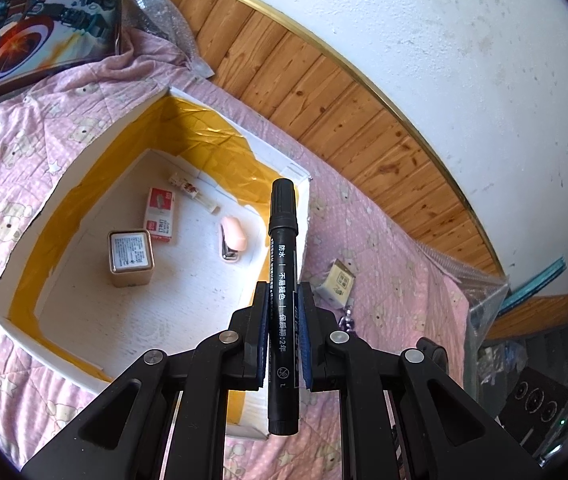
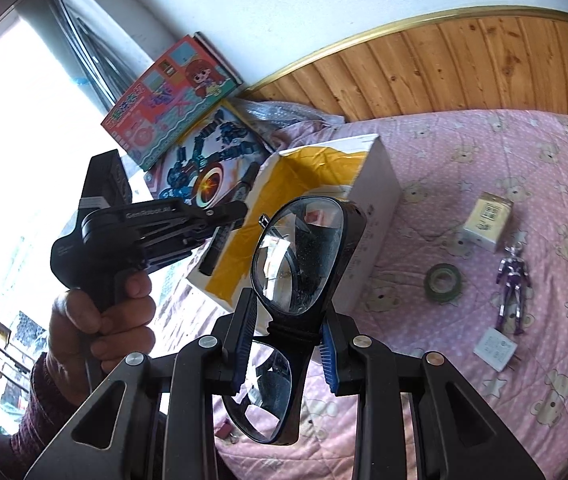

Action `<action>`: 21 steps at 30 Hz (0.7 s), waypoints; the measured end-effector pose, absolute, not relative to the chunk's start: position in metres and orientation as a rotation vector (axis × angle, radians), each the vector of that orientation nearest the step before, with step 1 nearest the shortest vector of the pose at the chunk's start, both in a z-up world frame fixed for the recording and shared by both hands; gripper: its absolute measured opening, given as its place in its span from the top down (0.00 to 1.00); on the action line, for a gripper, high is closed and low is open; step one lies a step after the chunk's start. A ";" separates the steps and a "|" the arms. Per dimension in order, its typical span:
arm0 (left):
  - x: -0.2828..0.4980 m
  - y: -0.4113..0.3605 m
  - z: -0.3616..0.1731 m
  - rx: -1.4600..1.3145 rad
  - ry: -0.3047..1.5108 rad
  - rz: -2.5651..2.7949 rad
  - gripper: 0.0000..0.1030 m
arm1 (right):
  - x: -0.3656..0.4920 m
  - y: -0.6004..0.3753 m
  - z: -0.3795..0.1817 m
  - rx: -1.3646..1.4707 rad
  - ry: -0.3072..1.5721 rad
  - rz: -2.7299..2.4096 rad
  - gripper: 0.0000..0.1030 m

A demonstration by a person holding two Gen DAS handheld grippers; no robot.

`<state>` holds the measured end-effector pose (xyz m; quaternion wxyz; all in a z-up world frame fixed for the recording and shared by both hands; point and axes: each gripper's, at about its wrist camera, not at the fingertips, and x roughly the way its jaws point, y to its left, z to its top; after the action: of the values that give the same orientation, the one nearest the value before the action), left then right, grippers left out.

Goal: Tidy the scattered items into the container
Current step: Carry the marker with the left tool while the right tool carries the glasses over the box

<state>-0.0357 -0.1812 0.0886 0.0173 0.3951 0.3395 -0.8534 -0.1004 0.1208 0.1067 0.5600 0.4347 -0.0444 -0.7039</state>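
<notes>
My left gripper (image 1: 283, 300) is shut on a black marker (image 1: 283, 248) and holds it above the near right corner of a white box (image 1: 24, 240) lined with yellow tape. Inside the box lie a gold tin (image 1: 131, 256), a red-white small box (image 1: 161, 216), a pink stapler (image 1: 234, 238) and a slim packet (image 1: 194, 192). My right gripper (image 2: 286, 320) is shut on the bridge of black-framed glasses (image 2: 300, 252), held up in front of the same box (image 2: 380, 200). The left gripper (image 2: 220, 216) with the marker shows in the right wrist view over the box.
On the pink bear quilt lie a small cream carton (image 2: 488, 220), a green tape roll (image 2: 443, 282), a purple-silver figure (image 2: 513, 284) and a white plug (image 2: 496, 348). Toy boxes (image 2: 172, 100) lean against the wall beyond the box. Wood panelling (image 1: 324, 92) runs behind the bed.
</notes>
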 end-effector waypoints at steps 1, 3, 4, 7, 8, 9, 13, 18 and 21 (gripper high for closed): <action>-0.036 -0.182 0.088 1.228 1.056 -2.649 0.87 | -0.099 0.118 0.108 1.024 -0.103 -1.655 0.70; -0.035 -0.184 0.088 1.226 1.060 -2.643 0.87 | -0.096 0.113 0.109 1.024 -0.105 -1.647 0.70; -0.035 -0.185 0.088 1.224 1.061 -2.640 0.87 | -0.096 0.111 0.109 1.025 -0.107 -1.643 0.70; -0.035 -0.188 0.087 1.220 1.063 -2.631 0.87 | -0.095 0.103 0.109 1.030 -0.121 -1.629 0.70; -0.035 -0.189 0.086 1.220 1.061 -2.626 0.87 | -0.094 0.101 0.109 1.032 -0.126 -1.624 0.70; -0.035 -0.190 0.086 1.221 1.059 -2.621 0.87 | -0.094 0.098 0.110 1.033 -0.131 -1.621 0.70; -0.036 -0.194 0.082 1.234 1.056 -2.590 0.87 | -0.094 0.086 0.113 1.031 -0.148 -1.622 0.70; -0.037 -0.202 0.073 1.255 1.069 -2.528 0.87 | -0.098 0.070 0.120 1.014 -0.145 -1.629 0.70; -0.038 -0.208 0.069 1.261 1.081 -2.498 0.87 | -0.101 0.060 0.125 1.003 -0.129 -1.634 0.70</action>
<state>-0.0381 -0.2075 0.0685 0.0708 0.4193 0.3594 -0.8306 -0.1007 0.0603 0.1245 0.5729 0.4277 -0.0548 -0.6970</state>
